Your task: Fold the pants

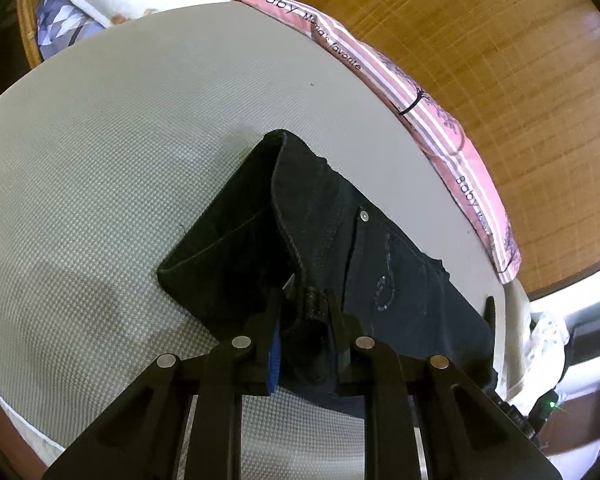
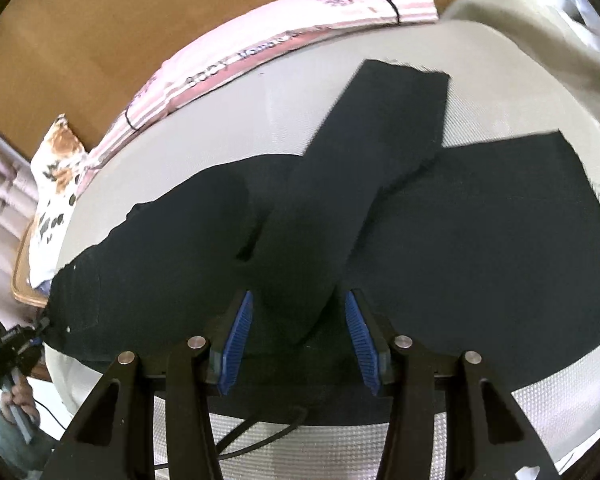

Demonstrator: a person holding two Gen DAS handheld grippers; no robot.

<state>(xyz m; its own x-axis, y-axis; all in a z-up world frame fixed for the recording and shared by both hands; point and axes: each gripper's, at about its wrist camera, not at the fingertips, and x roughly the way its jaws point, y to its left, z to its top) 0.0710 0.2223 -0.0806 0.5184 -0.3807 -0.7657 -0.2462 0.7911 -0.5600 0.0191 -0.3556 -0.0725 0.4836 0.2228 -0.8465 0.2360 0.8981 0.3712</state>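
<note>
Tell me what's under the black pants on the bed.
Under the black pants lies the grey textured mattress, bare all round them. One leg crosses over the other. Anything beneath the fabric itself is covered and cannot be seen.

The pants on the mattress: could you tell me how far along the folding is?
Done: the black pants lie on the grey mattress, with one leg thrown across the other. In hand: the left gripper is shut on the waistband, lifting that end. The right gripper is open over the crotch area, holding nothing. Left: lining up the legs and folding lengthwise, then making the crosswise folds.
</note>
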